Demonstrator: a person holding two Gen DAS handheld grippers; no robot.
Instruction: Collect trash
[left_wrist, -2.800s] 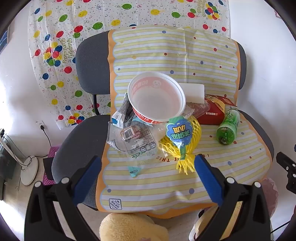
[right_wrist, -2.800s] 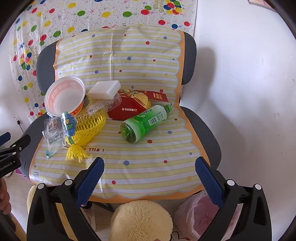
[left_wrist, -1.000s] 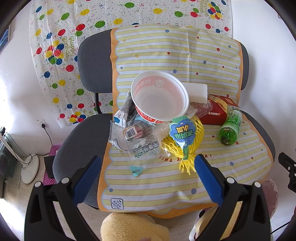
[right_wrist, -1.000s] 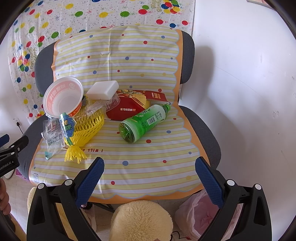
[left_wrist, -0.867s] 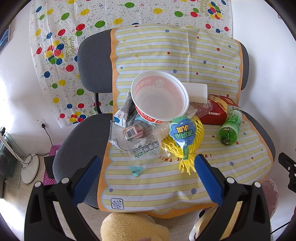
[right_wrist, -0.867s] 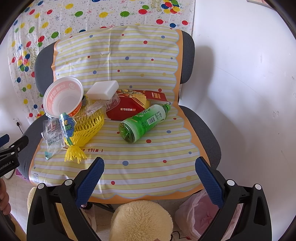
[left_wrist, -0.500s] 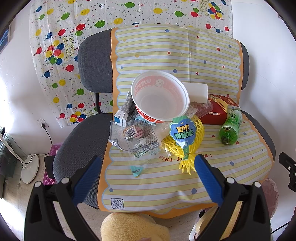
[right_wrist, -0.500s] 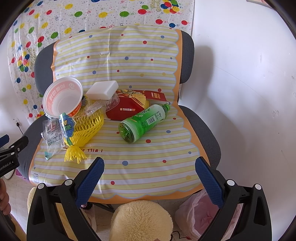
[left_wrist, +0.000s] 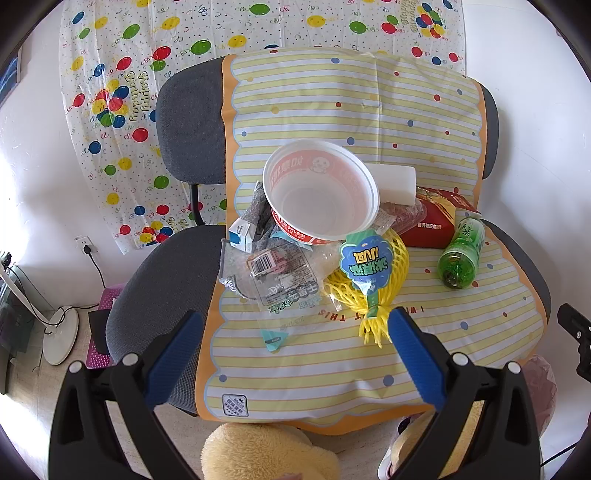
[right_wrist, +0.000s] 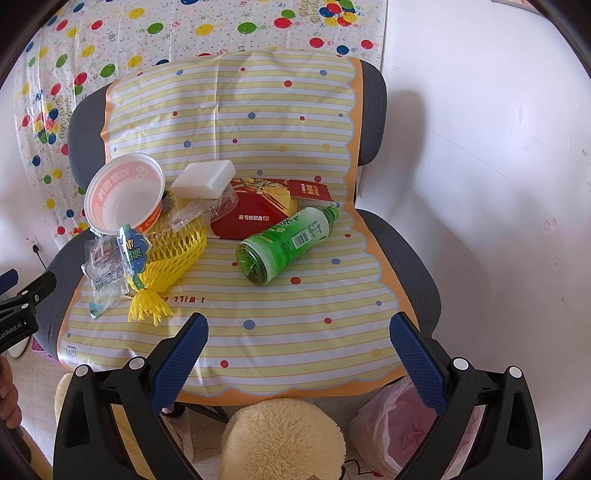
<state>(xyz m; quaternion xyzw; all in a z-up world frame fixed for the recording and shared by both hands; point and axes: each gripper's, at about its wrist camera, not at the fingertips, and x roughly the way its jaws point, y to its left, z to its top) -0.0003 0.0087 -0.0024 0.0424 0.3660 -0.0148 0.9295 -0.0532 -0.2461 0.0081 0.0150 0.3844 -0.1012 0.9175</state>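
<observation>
Trash lies on a striped yellow cover (left_wrist: 303, 354) (right_wrist: 295, 332) over a grey office chair. An empty noodle bowl (left_wrist: 320, 197) (right_wrist: 123, 194) leans on clear wrappers (left_wrist: 280, 275) (right_wrist: 105, 264). A yellow net bag (left_wrist: 369, 273) (right_wrist: 166, 258) lies beside them. A white foam block (left_wrist: 395, 182) (right_wrist: 204, 178), a red carton (left_wrist: 430, 223) (right_wrist: 258, 212) and a green bottle (left_wrist: 461, 251) (right_wrist: 286, 242) lie to the right. My left gripper (left_wrist: 293, 345) is open, in front of the wrappers and net. My right gripper (right_wrist: 297, 350) is open, in front of the bottle.
A pink trash bag (right_wrist: 410, 421) (left_wrist: 539, 387) stands on the floor at the chair's front right. Fuzzy yellow slippers (right_wrist: 284, 439) (left_wrist: 266, 454) show below the grippers. A balloon-print sheet (left_wrist: 122, 92) hangs on the wall behind. A fan base (left_wrist: 61, 339) stands at left.
Both views have shifted only slightly; the trash lies as before and both grippers stay open.
</observation>
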